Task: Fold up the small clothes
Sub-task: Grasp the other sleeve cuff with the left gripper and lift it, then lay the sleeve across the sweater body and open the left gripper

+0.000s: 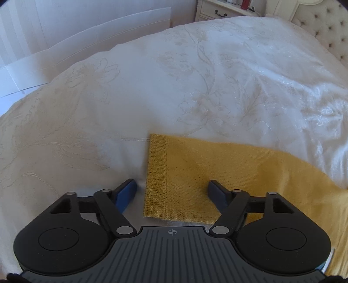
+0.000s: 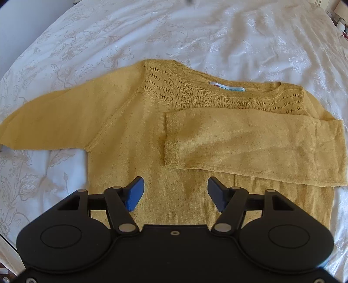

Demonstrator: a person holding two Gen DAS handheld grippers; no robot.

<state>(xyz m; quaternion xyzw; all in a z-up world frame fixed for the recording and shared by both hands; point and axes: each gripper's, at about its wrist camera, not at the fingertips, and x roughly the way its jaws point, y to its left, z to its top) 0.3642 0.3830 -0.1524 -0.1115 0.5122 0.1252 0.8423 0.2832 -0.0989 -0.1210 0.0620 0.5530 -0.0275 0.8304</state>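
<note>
A mustard-yellow knit sweater (image 2: 130, 130) lies flat, front up, on a white flowered bedspread (image 2: 195, 32). One sleeve (image 2: 250, 139) is folded across the chest, its cuff near the middle. The other sleeve (image 2: 54, 117) stretches out to the left. My right gripper (image 2: 176, 192) hovers open over the sweater's lower body, nothing between its blue pads. In the left wrist view the outstretched sleeve's ribbed cuff (image 1: 156, 174) lies between the fingers of my left gripper (image 1: 171, 192). One finger (image 1: 125, 194) is over bare bedspread and the other over the sleeve, with the pads apart from the cloth's edges.
The bedspread (image 1: 152, 87) reaches far beyond the sweater. A cream nightstand (image 1: 217, 10) and a tufted headboard (image 1: 326, 28) stand at the far end. A white panelled wall (image 1: 87, 32) runs along the bed's left side.
</note>
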